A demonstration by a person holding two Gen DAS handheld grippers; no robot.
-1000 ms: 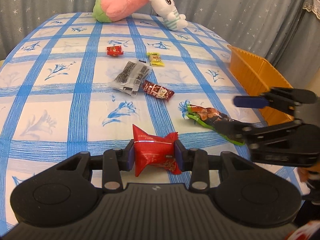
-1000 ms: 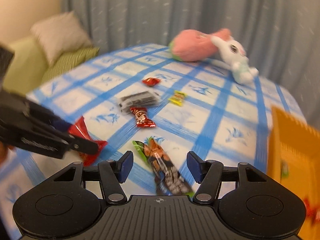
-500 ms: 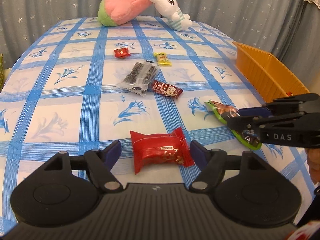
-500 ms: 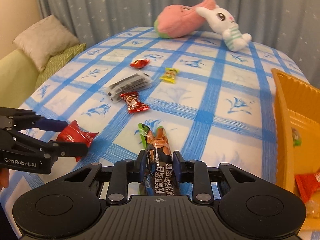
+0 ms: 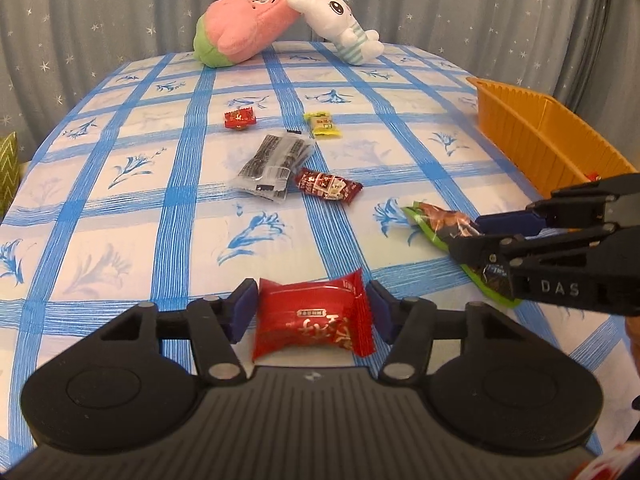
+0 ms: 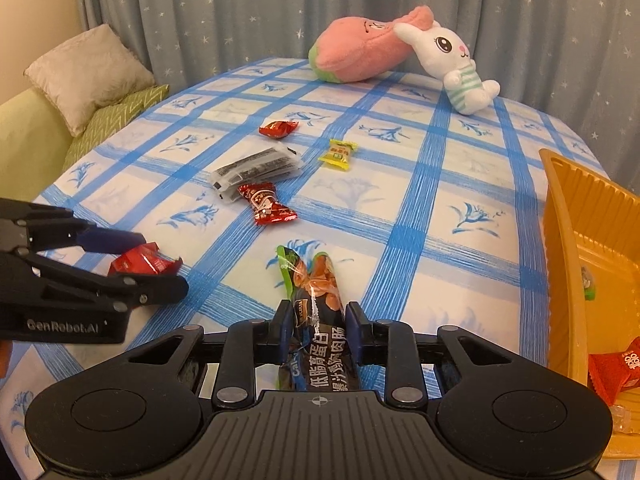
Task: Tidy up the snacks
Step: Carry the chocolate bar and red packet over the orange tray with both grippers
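My left gripper [image 5: 312, 312], open half a second ago, has narrowed around the red packet [image 5: 314, 322], near the orange basket [image 5: 548, 148]. My right gripper [image 6: 318, 334] stays clamped on the sausage stick [image 6: 316, 320], beside that basket.

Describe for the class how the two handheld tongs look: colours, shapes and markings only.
Both are matte black plastic. The left tongs and right tongs share a ribbed centre body, two rounded lobes, silver pivot screws and blue pads. Side lettering reads "GenRobot.AI" on the left, "DAS" on the right. No cables or sleeves show.
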